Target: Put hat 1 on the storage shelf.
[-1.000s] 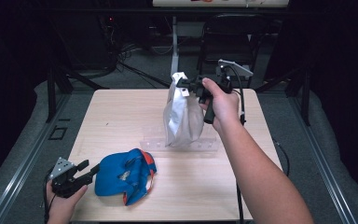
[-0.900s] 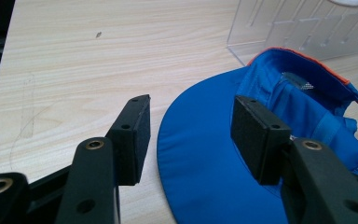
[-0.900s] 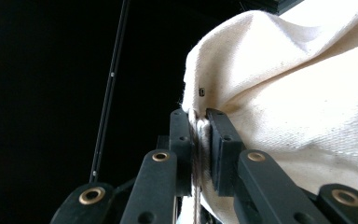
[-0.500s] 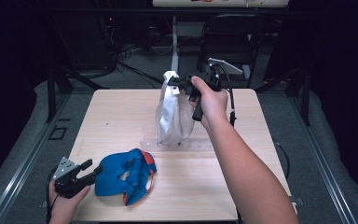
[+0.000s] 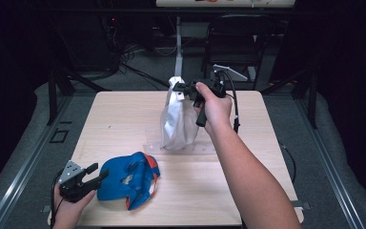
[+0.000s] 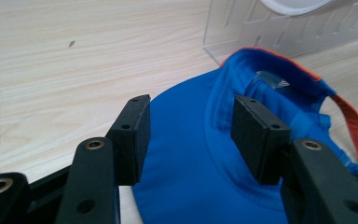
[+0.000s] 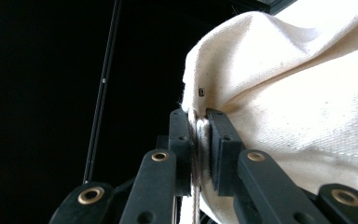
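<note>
Currently white cloth bag (image 5: 177, 121) hangs pinched by its top edge in right gripper (image 5: 185, 89), clamped tight. Blue cap (image 5: 127, 179) lies just ahead of left gripper (image 5: 94, 172), jaws spread, empty. Likely next: grab cap, bag it.

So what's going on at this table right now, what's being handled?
A person works at a wooden table with tongs in each hand. The right tongs are shut on the top edge of a white cloth bag, holding it up over a clear plastic stand near the table's middle. The left tongs sit open at the near left corner, their jaws on either side of the brim of a blue cap with orange trim, not pressing on it.
</note>
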